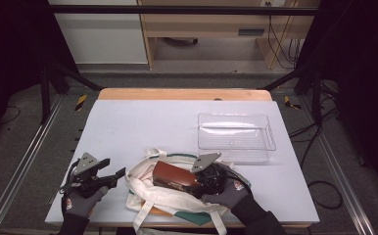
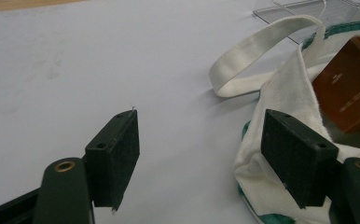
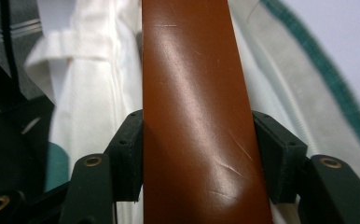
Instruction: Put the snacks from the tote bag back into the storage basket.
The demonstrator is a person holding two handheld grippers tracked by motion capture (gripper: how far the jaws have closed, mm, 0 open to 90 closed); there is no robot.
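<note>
White table [image 1: 128, 122] – clear tray [image 1: 236, 129] | right gripper [image 1: 204, 177] clamps brown case [image 1: 175, 175] in tote [image 1: 148, 196] | left gripper [image 1: 111, 176] wide, empty

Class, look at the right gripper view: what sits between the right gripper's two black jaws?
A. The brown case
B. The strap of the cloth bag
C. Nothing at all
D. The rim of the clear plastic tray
A: in the right gripper view both pads of the right gripper press the sides of the brown case, above the white bag.

No legible text; faint mark on brown case [image 2: 350, 86] unreadable.
</note>
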